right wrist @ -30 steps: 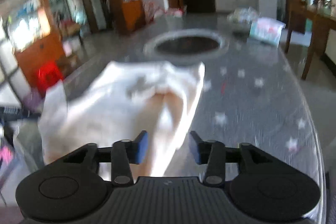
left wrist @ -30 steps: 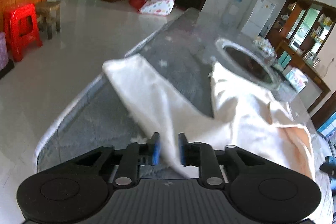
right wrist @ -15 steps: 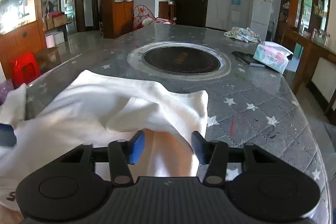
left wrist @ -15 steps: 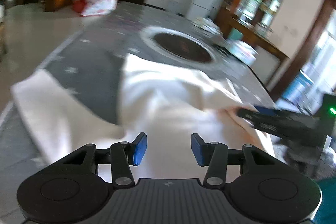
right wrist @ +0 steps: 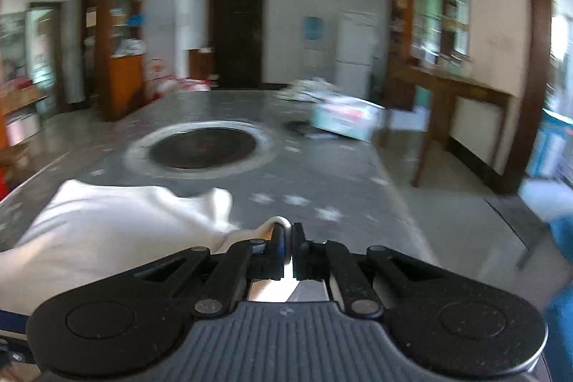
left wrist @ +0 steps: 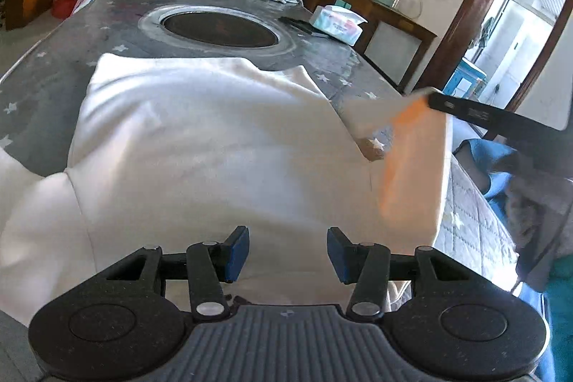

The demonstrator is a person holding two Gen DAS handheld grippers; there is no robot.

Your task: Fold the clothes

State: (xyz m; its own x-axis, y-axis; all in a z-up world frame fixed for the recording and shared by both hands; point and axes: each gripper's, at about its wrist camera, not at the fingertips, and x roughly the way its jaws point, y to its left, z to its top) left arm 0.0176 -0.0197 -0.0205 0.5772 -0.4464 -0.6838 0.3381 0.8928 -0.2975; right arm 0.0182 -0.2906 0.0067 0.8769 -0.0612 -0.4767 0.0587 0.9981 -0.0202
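My right gripper (right wrist: 288, 240) is pinched on a flap of the cream garment (left wrist: 215, 145), lifted off the table's (left wrist: 107, 9) right edge; my left gripper (left wrist: 287, 251) hangs spread above the cloth at the near edge. The body lies partly doubled (one sleeve trails left), so folding is midway, I judge.
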